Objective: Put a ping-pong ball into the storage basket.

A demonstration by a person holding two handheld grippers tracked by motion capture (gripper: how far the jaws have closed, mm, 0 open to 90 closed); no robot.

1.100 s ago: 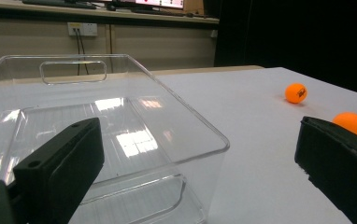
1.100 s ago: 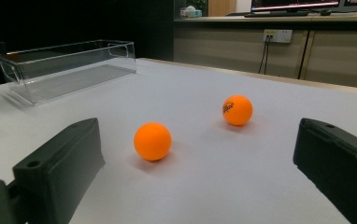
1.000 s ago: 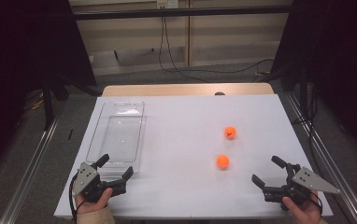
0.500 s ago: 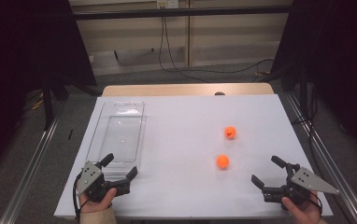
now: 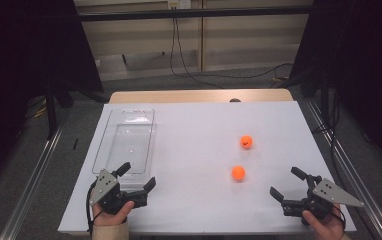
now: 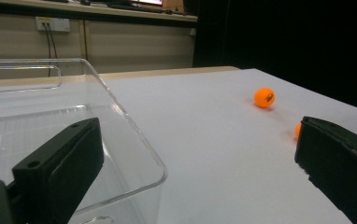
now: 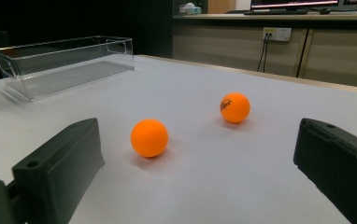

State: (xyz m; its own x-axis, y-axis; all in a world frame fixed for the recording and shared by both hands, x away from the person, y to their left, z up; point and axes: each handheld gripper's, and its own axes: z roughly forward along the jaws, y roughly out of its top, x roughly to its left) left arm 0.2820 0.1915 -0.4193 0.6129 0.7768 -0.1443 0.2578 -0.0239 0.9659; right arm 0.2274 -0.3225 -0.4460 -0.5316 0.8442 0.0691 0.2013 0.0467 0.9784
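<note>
- A white sheet covers the desk (image 5: pixel 199 145), with a strip of bare wood showing along its far edge; past that runs a pale wall with a socket and dangling black cables, and dark curtains hang on both sides of the desk.
- A clear plastic bin (image 5: pixel 125 141) lies lengthwise on the desk's left part; nothing is seen inside it through its transparent walls.
- Right of the bin, well apart from it, sit two orange balls: the far ball (image 5: pixel 246 141), which carries a dark printed mark, and the near ball (image 5: pixel 238 173), which is plain.
- The left gripper (image 5: pixel 140 178) sits just at the bin's near end, held in a hand (image 5: pixel 113 212), its jaws spread wide and holding nothing; in the left gripper view one jaw stands in front of the bin's near corner.
- The right gripper (image 5: pixel 288 183) is far right of the bin, near the desk's front edge, jaws likewise parted and empty; in the right gripper view both balls lie ahead between its jaws.
</note>
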